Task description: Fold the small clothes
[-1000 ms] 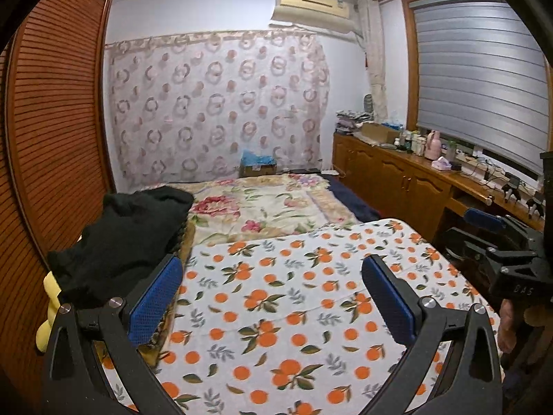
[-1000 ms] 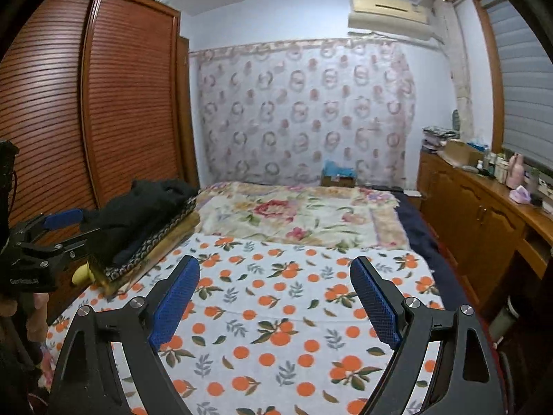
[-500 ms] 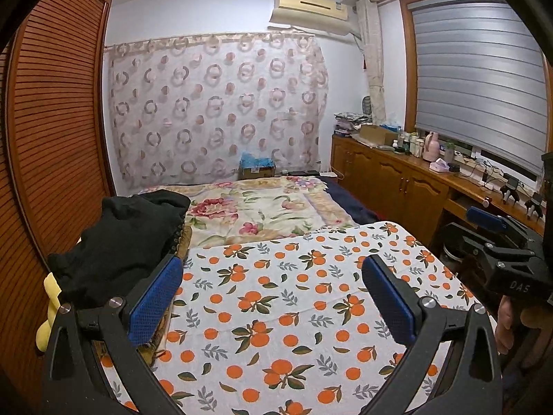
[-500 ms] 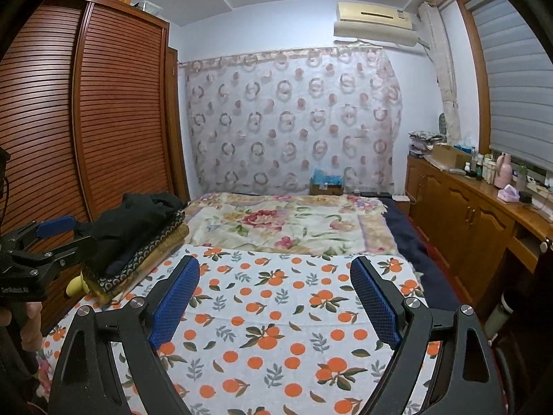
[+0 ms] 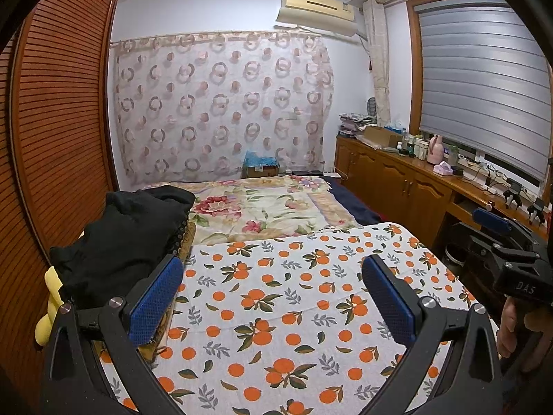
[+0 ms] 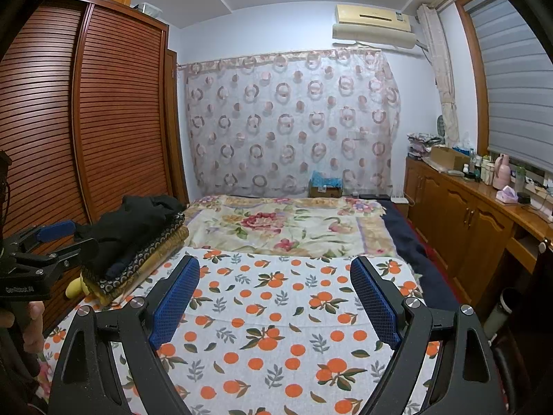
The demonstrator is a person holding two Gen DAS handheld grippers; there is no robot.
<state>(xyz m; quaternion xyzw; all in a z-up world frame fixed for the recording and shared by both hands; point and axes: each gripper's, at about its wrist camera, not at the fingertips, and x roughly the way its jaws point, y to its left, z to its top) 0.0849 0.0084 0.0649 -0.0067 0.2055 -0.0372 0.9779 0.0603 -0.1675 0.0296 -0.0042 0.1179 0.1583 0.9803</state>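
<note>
Our left gripper [image 5: 273,297] and right gripper [image 6: 274,299] both have their fingers spread wide with nothing between them, hovering side by side over the orange-print sheet [image 5: 293,311], probably to keep that flat surface free for folding. The dark clothes [image 5: 124,235] lie heaped at ten o'clock on a folded blanket stack [image 6: 145,259], beside the wardrobe [image 6: 103,121].
</note>
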